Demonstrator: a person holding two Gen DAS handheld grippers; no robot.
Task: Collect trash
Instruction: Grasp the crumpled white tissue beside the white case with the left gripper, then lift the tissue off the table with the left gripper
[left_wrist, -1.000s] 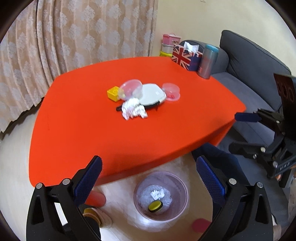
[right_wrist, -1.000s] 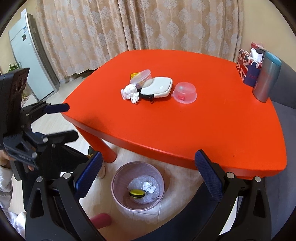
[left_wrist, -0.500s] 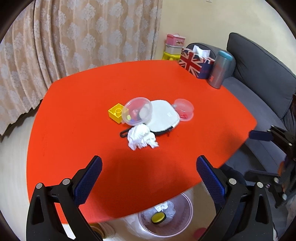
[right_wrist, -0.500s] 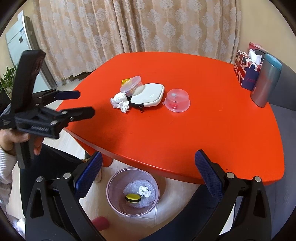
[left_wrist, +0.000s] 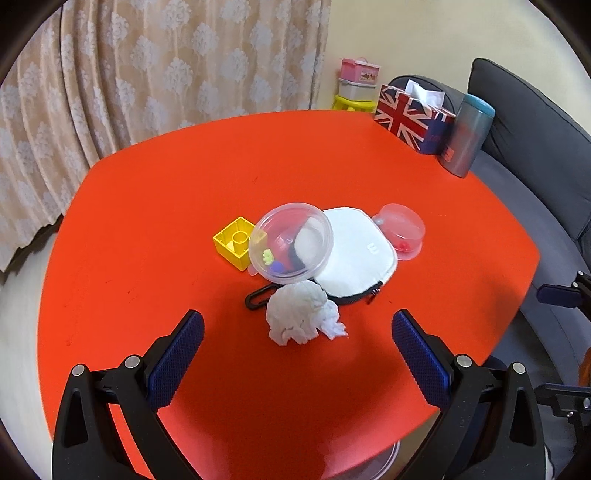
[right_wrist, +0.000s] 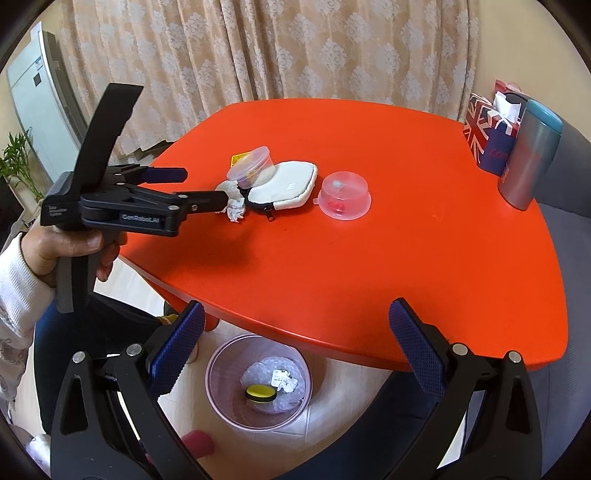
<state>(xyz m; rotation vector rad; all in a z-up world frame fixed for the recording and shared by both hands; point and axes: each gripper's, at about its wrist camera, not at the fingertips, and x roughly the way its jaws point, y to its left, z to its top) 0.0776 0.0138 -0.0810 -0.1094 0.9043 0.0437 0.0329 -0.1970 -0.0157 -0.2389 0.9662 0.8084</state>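
White crumpled tissue (left_wrist: 301, 314) on the red table (left_wrist: 147, 221) lies now just before my left gripper (left_wrist: 297, 332), which has moved in with jaws wide and empty, while my right gripper (right_wrist: 295, 334) waits wide above the bin (right_wrist: 258, 376).

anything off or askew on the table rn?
Nothing spilled or broken. Oddities: the clear round container sits tilted, leaning on the white zip pouch rather than flat. The pink tub stands upside down. A crumpled tissue lies loose on the red table, just ahead of the open left gripper.
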